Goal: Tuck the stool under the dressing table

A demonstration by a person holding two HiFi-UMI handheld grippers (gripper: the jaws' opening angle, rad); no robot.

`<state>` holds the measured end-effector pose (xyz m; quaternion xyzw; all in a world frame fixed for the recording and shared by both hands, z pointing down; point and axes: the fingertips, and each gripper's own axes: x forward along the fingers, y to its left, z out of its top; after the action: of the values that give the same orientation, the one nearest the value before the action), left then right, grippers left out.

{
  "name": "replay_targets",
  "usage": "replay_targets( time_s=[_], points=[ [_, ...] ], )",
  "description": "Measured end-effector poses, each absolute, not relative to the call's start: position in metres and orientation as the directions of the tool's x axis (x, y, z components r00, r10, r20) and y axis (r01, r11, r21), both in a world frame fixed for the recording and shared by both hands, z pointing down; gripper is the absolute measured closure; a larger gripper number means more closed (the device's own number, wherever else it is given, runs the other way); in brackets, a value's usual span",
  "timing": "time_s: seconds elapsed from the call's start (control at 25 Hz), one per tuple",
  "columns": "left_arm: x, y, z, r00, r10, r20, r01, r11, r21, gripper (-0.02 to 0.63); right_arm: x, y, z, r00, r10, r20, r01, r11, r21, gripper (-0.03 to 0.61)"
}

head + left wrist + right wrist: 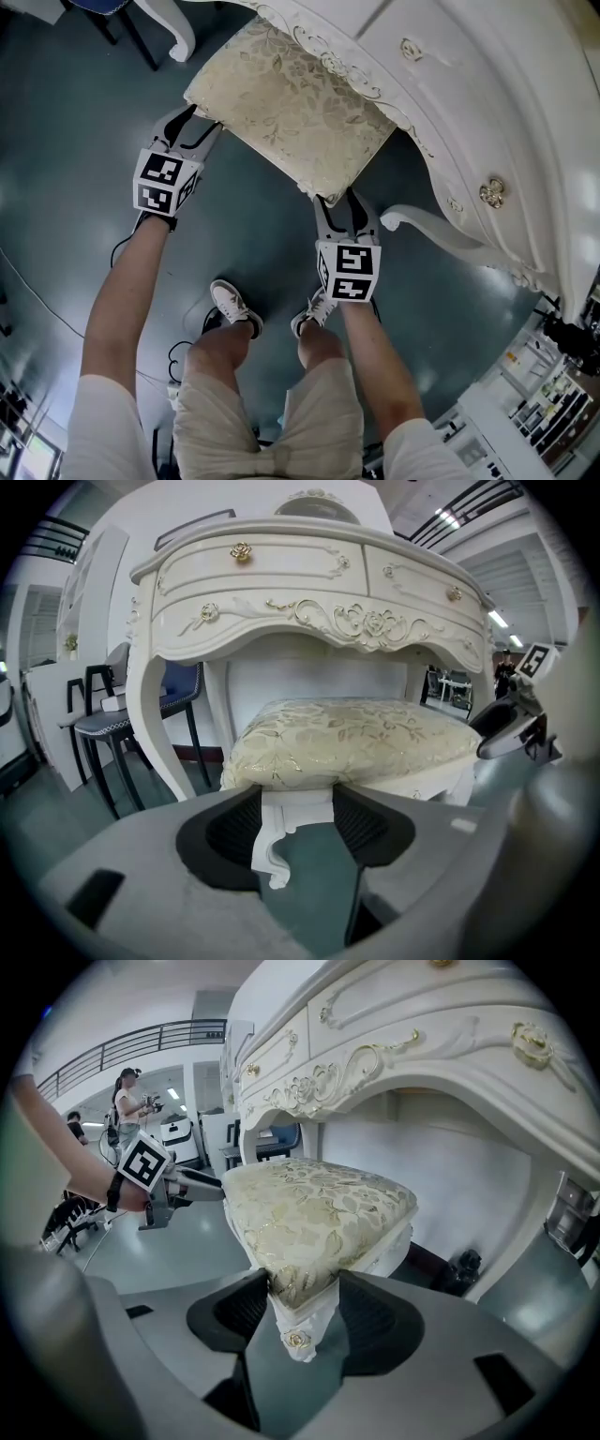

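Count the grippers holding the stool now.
2. The left gripper clamps the stool at its near left corner; the right gripper clamps its near right corner. None hidden.

A large indoor hall, used as a work studio.
A railed upper gallery [141, 1042], long ceiling strip lights [448, 519] and a shiny grey-green floor [253, 225] show this.

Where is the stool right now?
Head view, centre top: the stool sits partly under the front edge of the dressing table, its near corners gripped by the left gripper and right gripper.
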<state>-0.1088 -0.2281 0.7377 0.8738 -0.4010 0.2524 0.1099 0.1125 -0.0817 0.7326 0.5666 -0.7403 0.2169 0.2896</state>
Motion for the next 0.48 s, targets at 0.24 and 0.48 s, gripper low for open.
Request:
replay_targets(
  time_s=[0.24,0.48],
  points=[
    [-0.101,-0.246,0.738,0.548,-0.649,0.528,-0.757,-0.653,-0.017,0.377,0.120,-0.098,0.732,-0.186,-0.725,0.663,-0.965,0.261,0.014,0.333],
    [-0.091,-0.262,0.736,0.555,-0.635,0.537,-0.734,-0.678,-0.043,0.373,0.129,-0.112,0.730,-0.166,-0.733,0.660,-0.968,0.249,0.033,0.331]
  ],
)
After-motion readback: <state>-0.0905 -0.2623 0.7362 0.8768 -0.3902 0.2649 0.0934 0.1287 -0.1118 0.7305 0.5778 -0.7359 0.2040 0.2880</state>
